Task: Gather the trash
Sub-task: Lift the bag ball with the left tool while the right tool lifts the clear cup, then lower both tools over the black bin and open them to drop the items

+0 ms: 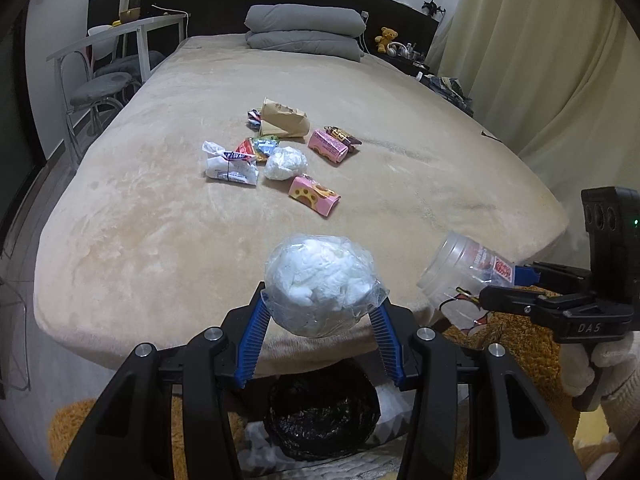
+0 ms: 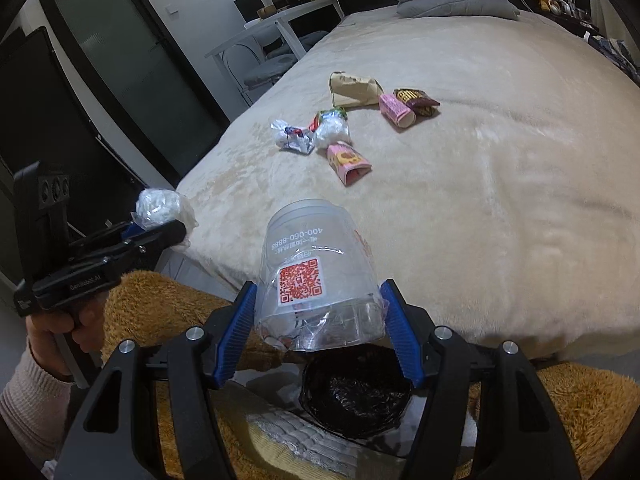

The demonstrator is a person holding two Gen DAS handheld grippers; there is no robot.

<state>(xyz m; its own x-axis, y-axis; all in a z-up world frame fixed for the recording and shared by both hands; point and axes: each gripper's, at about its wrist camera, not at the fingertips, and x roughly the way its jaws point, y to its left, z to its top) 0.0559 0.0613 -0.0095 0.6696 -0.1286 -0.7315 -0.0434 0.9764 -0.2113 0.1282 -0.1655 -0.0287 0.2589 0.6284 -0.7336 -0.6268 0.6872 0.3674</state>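
— Nearest the cameras?
— The left tool (image 1: pixel 320 316) was clamped on a wrapped white wad (image 1: pixel 320 288), the right tool (image 2: pixel 318 312) on a clear plastic jar (image 2: pixel 316 264) — both above a black-lined bin (image 2: pixel 356 396).
— Farther off?
— Wrappers (image 1: pixel 280 148) lay mid-bed (image 1: pixel 160 240).

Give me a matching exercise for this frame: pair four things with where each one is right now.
Things:
1. white wad wrapped in clear plastic film
2. clear plastic jar with an orange QR label
3. grey folded pillows
4. black-lined round trash bin

Places:
A. on the floor, below both grippers
B. between the left gripper's blue pads
C. at the far end of the beige bed
D. between the right gripper's blue pads

Pairs: 1-B, 2-D, 3-C, 4-A
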